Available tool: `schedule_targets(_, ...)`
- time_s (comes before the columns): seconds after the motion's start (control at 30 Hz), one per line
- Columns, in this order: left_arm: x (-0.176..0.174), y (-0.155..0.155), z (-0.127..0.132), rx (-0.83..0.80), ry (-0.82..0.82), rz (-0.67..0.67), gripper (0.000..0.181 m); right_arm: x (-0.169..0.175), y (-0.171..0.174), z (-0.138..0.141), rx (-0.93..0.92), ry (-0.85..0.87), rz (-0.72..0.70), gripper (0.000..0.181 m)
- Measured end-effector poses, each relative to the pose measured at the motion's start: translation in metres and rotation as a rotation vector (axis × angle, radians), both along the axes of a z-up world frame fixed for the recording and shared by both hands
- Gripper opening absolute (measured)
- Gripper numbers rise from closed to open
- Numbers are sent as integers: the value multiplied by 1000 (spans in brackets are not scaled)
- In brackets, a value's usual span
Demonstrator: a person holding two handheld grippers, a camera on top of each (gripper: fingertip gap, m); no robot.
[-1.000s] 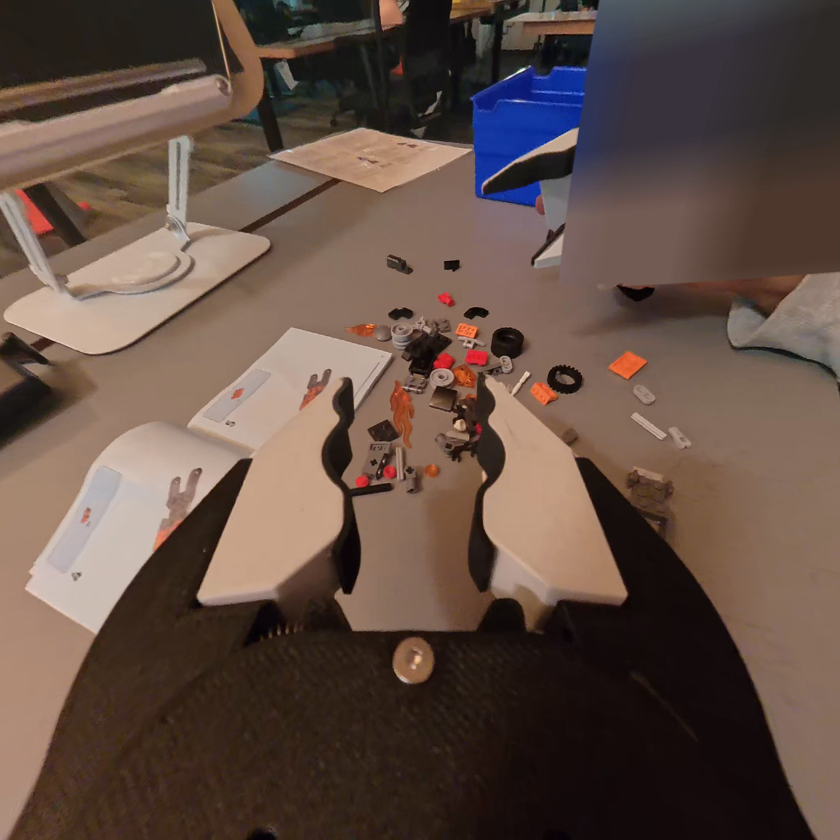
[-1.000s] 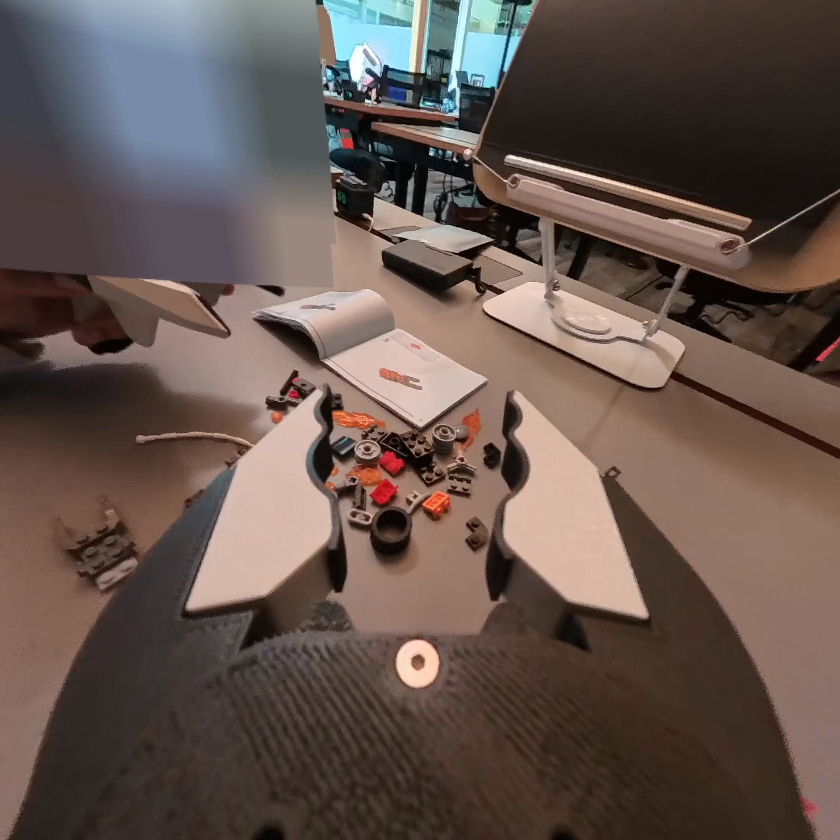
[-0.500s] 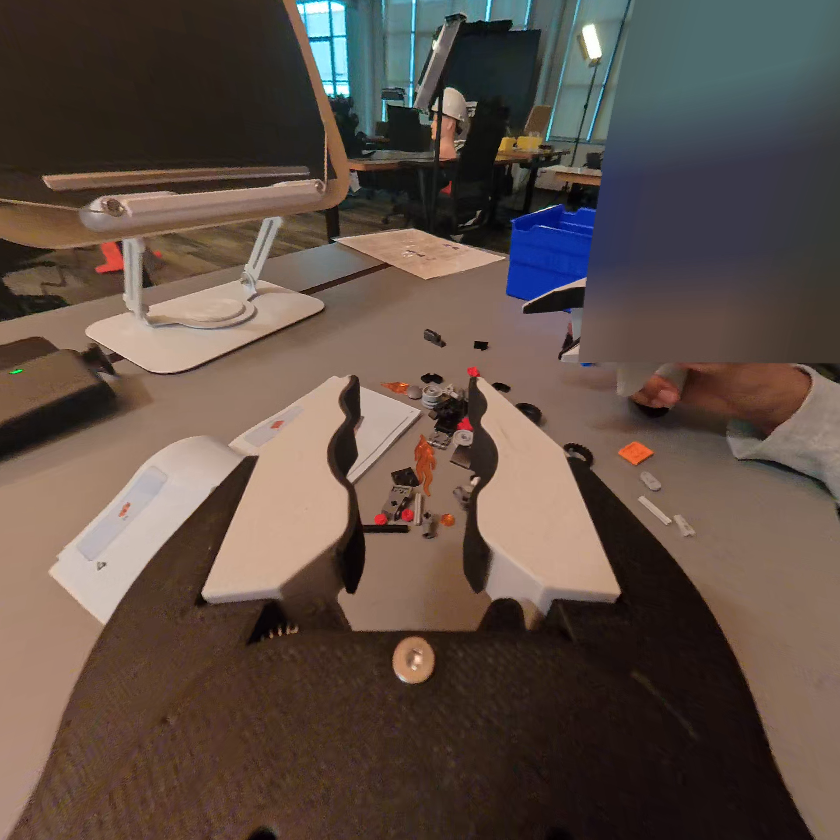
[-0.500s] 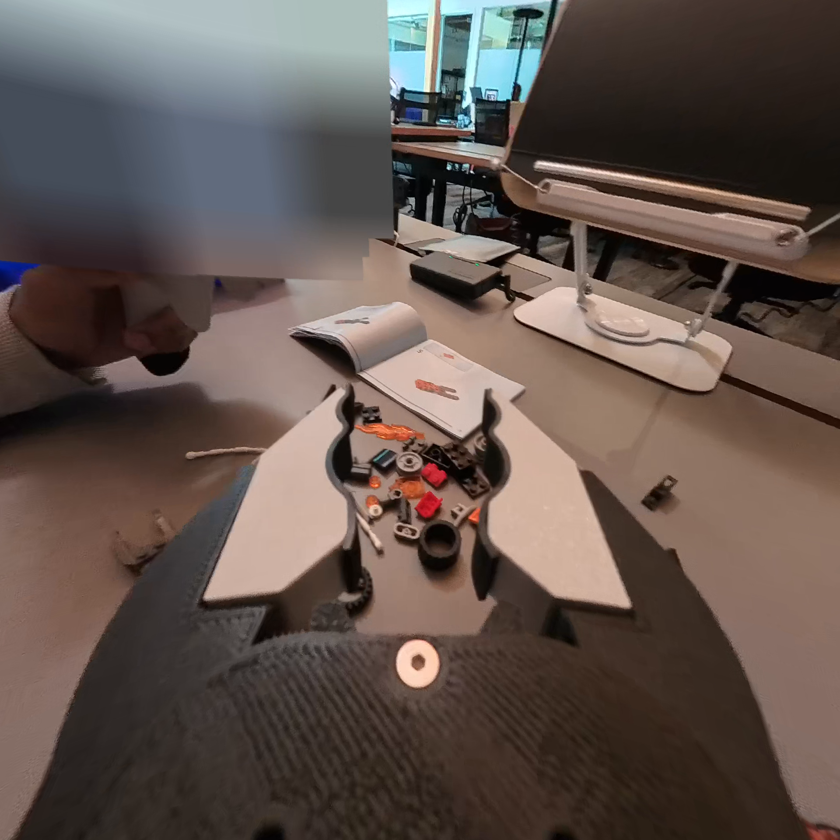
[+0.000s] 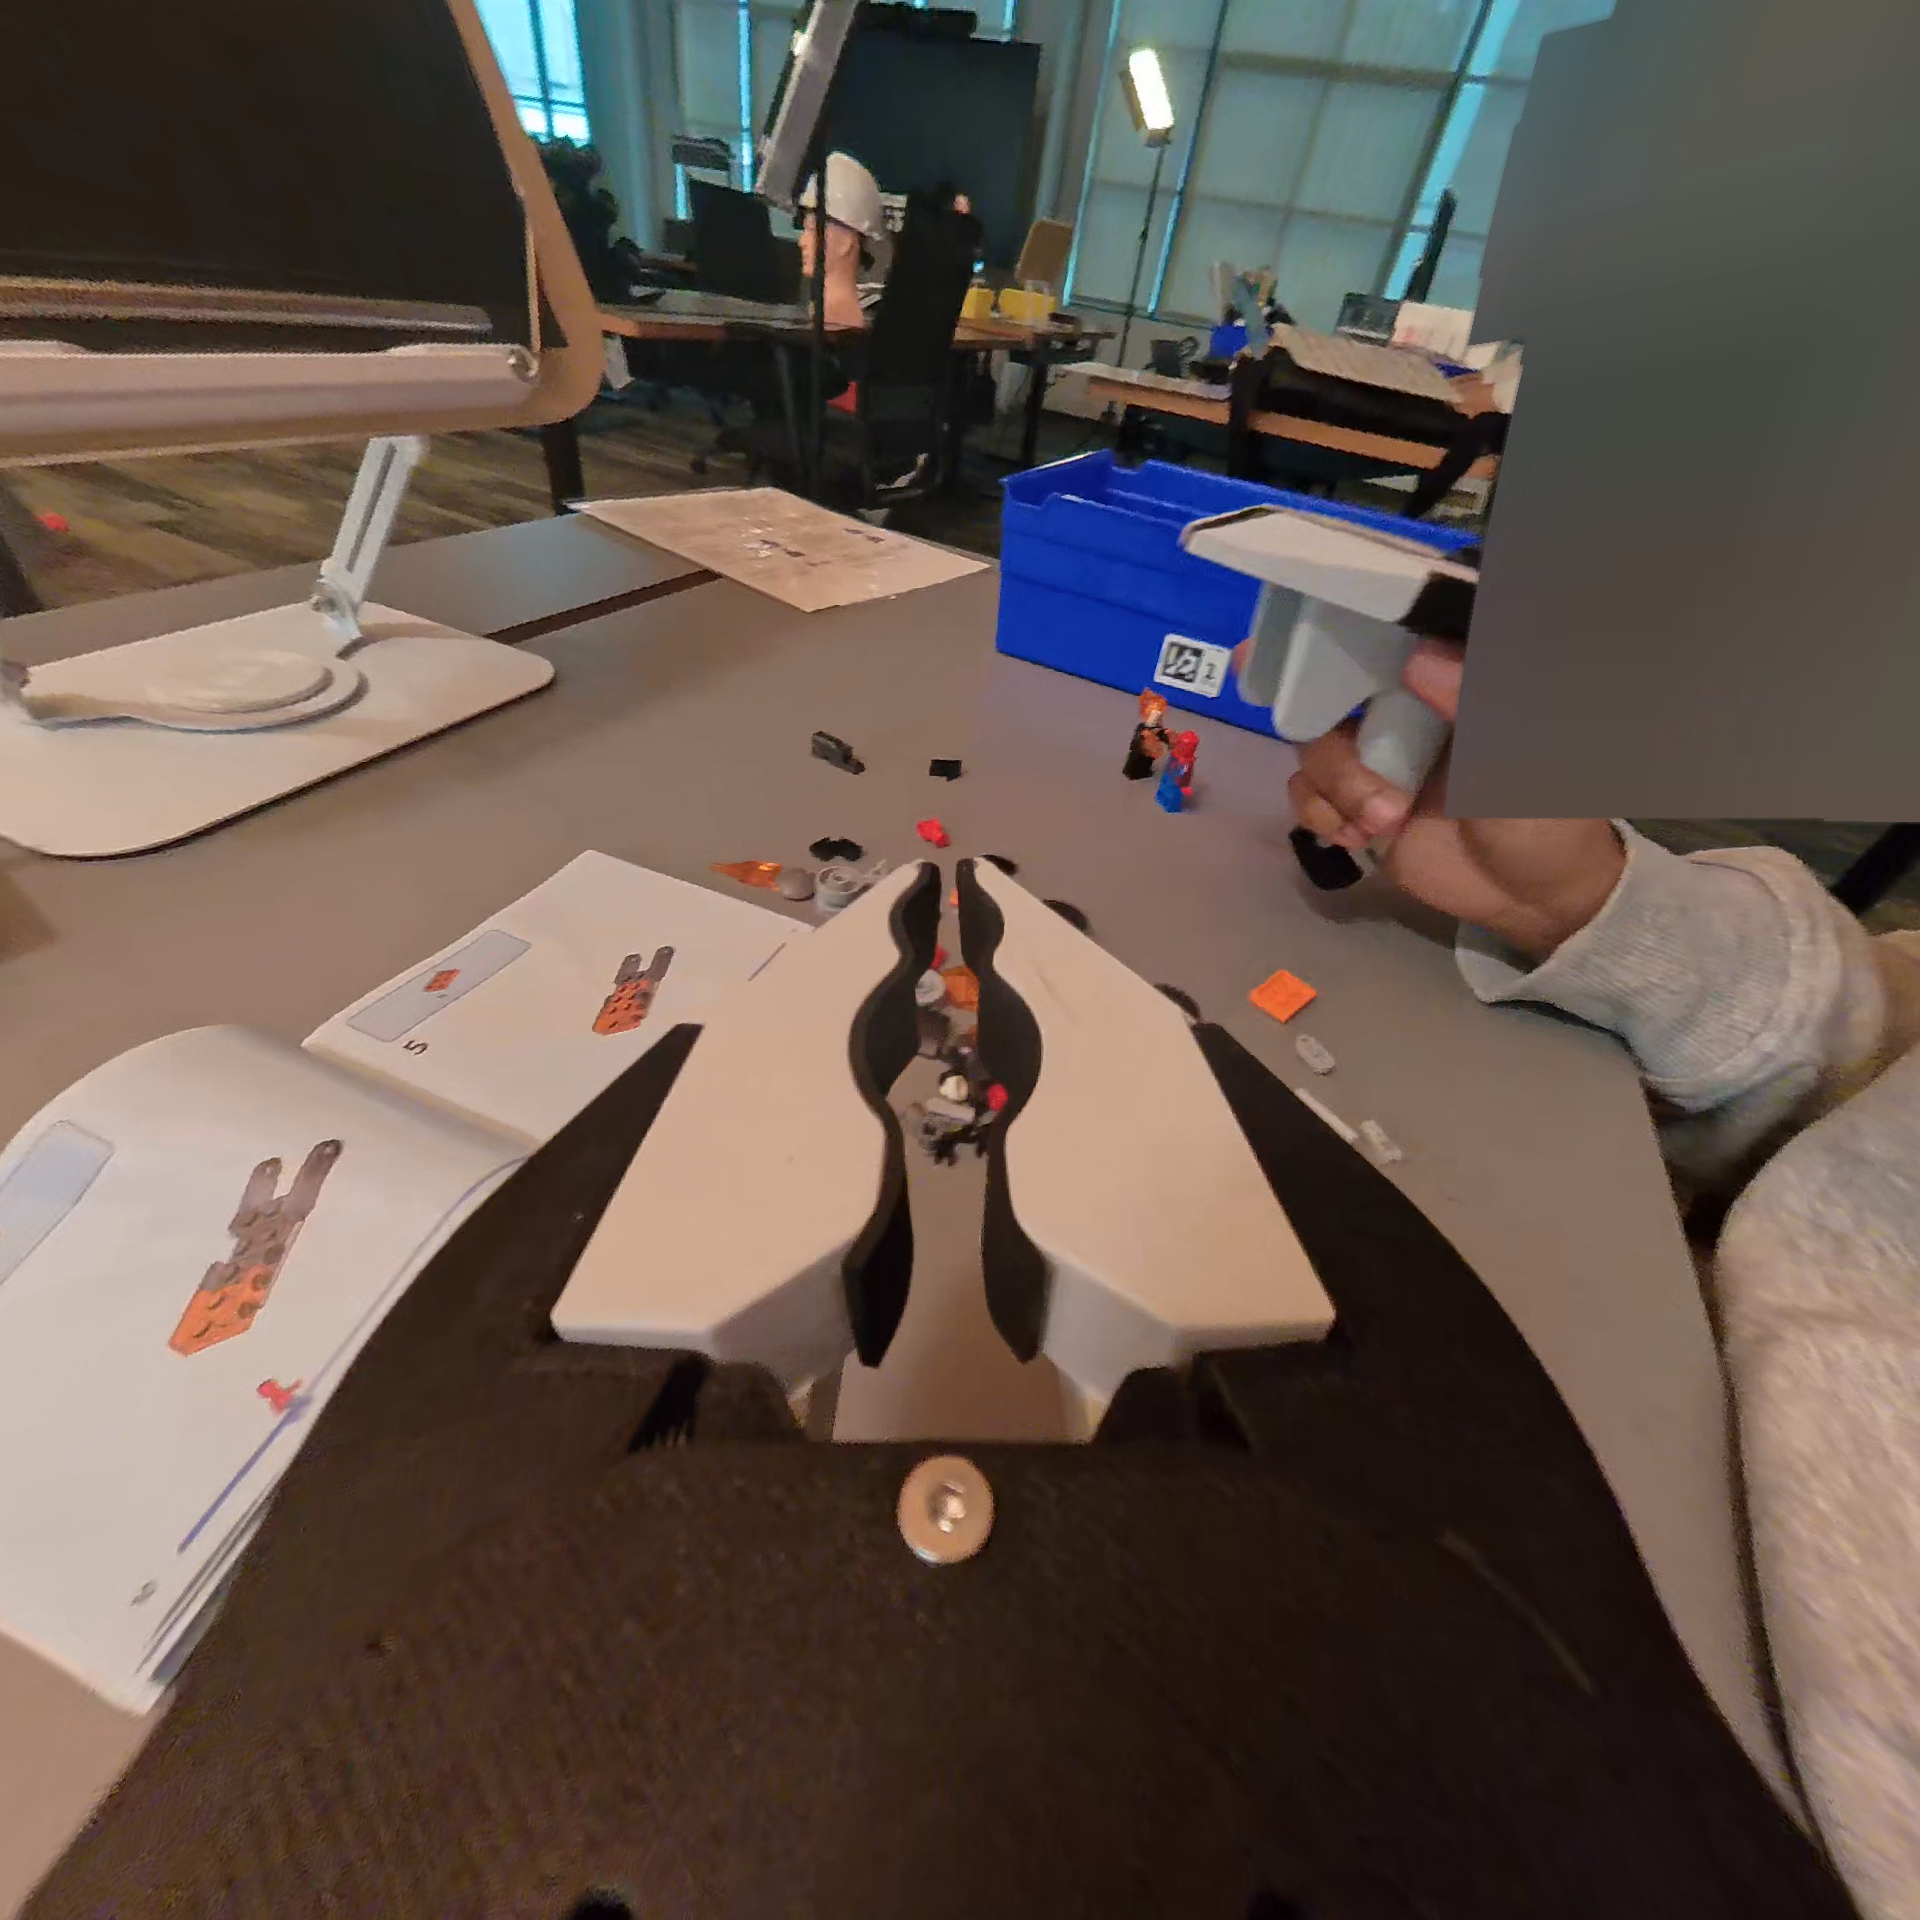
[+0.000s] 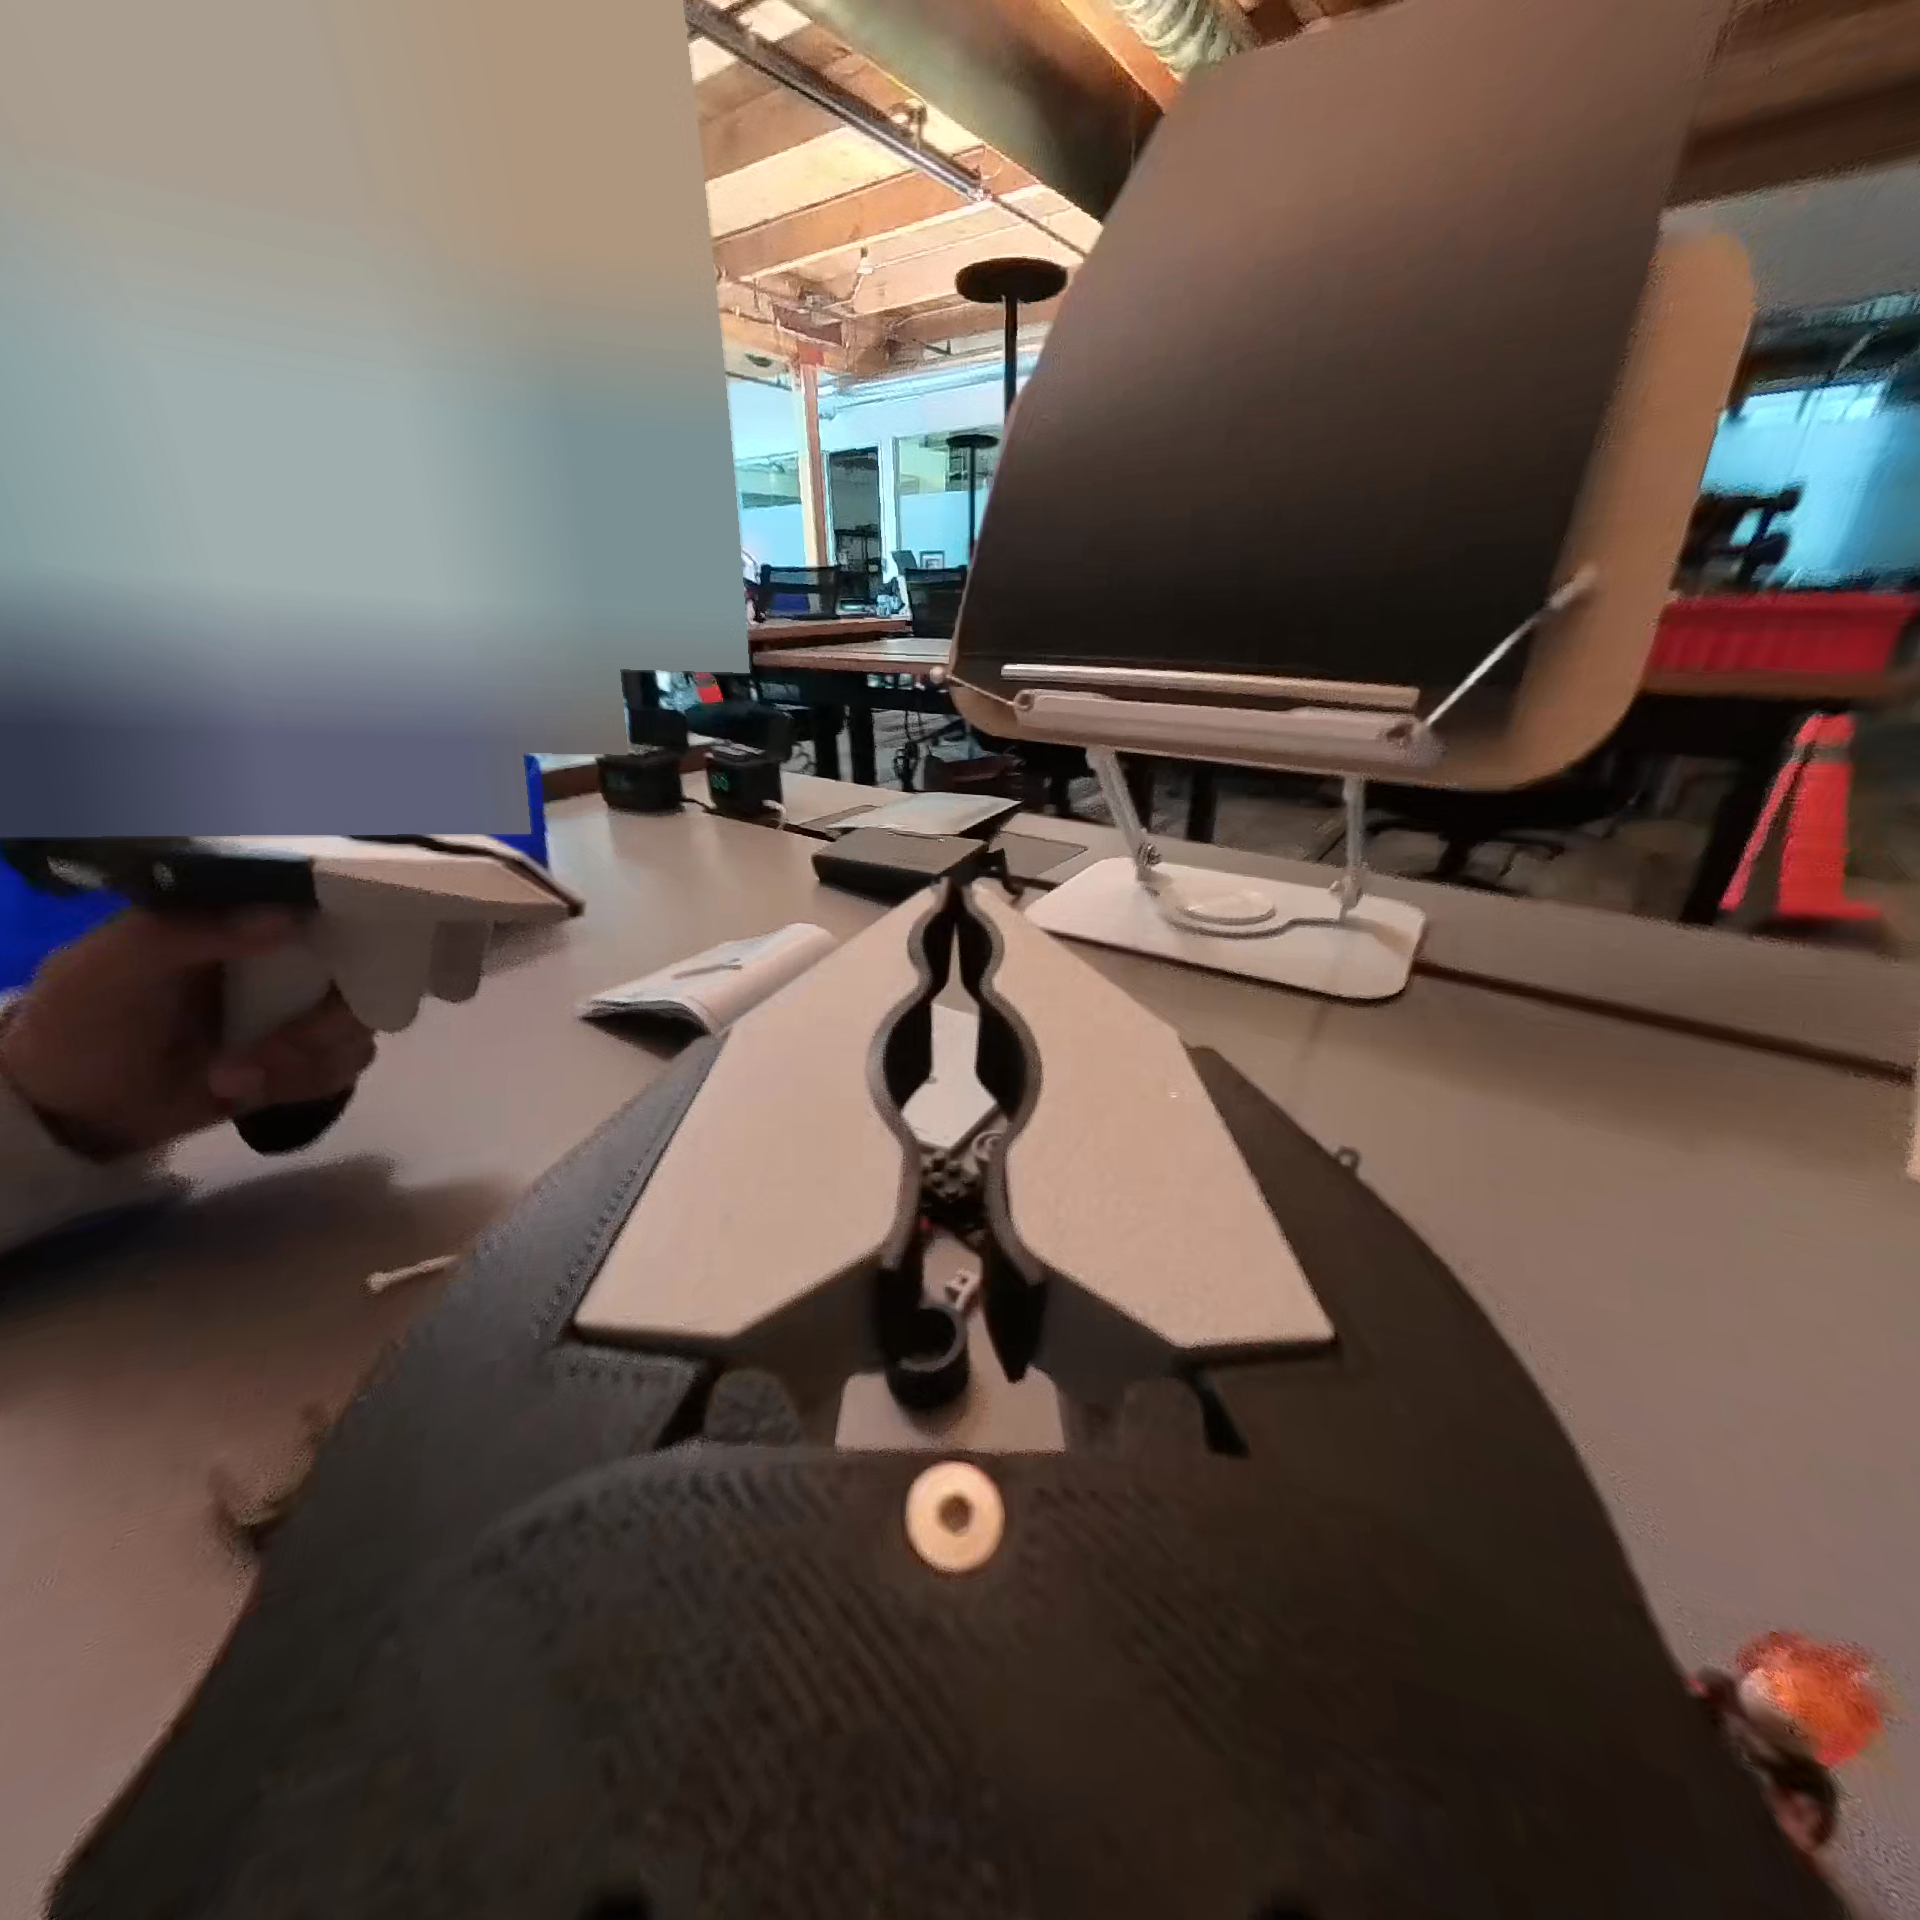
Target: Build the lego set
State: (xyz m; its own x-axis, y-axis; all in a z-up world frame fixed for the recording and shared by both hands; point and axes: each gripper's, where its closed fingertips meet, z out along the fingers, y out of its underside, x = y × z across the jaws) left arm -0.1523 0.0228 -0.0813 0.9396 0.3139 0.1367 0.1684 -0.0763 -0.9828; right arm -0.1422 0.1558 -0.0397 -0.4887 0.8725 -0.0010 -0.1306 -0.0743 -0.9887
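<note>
1. Bricks (image 5: 940, 1023) lie loose on the grey tabletop (image 5: 675, 717), just right of the open instruction booklet (image 5: 499, 1023), which serves as the landmark here; that scatter is the set you are to build, and nothing looks joined yet apart from two minifigures (image 5: 1162, 750) standing beyond the booklet, near the blue bin (image 5: 1101, 582).
2. Your left tool (image 5: 945, 878) hangs over the scatter with its tips nearly touching and nothing between them, so it is closed and empty, likely parked while you read the page.
3. Your right tool (image 6: 958, 896) is likewise pinched together at the tips and carries nothing; it points across the bricks toward the booklet (image 6: 717, 971) and the stand base (image 6: 1236, 925) behind it.
4. A black tyre (image 6: 928, 1351) sits on the tabletop low between the right tool's fingers, loose, not gripped.
5. The booklet lies flat and open beside the pieces, presumably so each step can be checked against them.
6. Judged from this, the build has hardly begun; opening a tool comes first.
</note>
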Motion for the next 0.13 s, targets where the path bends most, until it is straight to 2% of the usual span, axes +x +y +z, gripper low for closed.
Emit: schedule_targets(0.13, 8, 5, 0, -14, 29, -28, 1, -3, 6, -5, -154, -102, 80, 3)
